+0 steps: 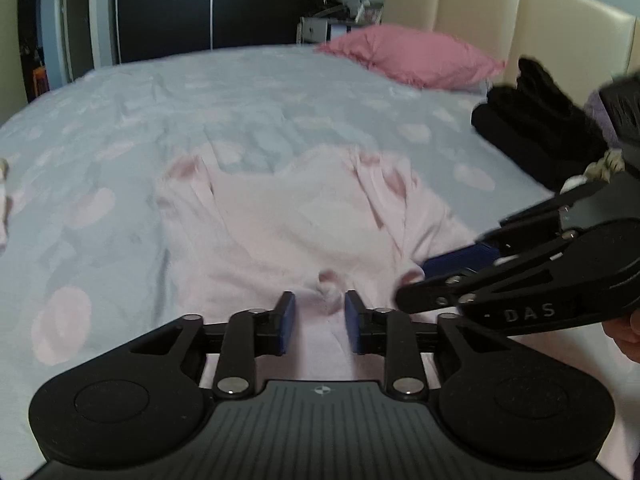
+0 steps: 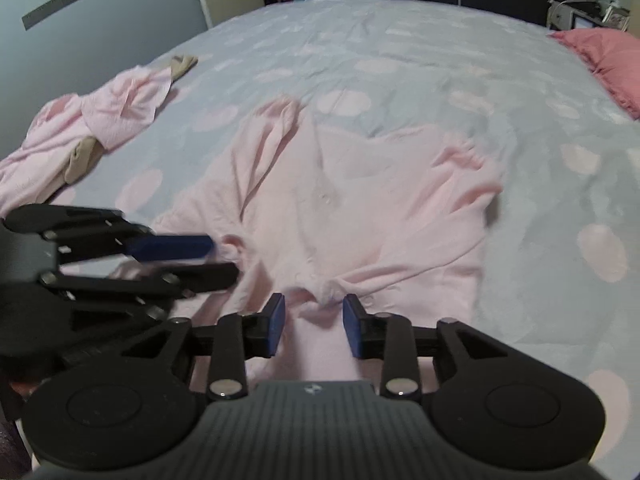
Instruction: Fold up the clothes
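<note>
A pale pink shirt (image 1: 304,216) lies spread on the bed (image 1: 160,112). Left gripper (image 1: 320,322) and right gripper (image 2: 314,326) hover at its near hem, jaws wide, holding nothing. A pink pillow (image 1: 412,56) lies beyond the shirt.

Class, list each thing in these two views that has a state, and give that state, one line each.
pink top: spread out on the bed, rumpled, unfolded
left tool: open, over the top's near edge
right tool: open, over the near edge
black clothes: piled by the pillow
pink garments: crumpled heap
</note>
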Demonstrator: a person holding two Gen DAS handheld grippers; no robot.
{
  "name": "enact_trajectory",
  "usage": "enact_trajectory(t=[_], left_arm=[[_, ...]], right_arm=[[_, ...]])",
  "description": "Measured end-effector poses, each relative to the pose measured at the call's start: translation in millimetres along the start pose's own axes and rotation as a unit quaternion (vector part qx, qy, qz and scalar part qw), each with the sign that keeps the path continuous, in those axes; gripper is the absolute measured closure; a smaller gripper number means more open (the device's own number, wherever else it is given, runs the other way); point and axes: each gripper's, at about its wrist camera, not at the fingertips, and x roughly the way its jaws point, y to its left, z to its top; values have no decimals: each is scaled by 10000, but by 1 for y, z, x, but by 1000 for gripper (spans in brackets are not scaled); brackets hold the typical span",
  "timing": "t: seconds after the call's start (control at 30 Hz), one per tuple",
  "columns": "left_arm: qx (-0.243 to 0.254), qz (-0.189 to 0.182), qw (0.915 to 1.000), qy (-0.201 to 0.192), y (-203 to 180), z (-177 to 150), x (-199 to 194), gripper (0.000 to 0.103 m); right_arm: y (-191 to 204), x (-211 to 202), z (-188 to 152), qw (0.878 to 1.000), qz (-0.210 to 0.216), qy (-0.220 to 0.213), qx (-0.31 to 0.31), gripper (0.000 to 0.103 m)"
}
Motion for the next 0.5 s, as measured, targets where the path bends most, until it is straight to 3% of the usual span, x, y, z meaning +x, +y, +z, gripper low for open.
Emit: enact_trajectory(t=[0.23,0.43,0.5], left_arm=[[217,-233,9995,-48,6,6,-52,74],[880,-431,9943,418,-14,-30,-81,82],[894,-425,9932,617,-21,-46,-86,82]], right_arm=[[6,-48,-14,9995,37,-276,-124,67],[25,-74,-50,9985,314,22,-441,68],[30,-77,-64,9981,401,193,-434,68]])
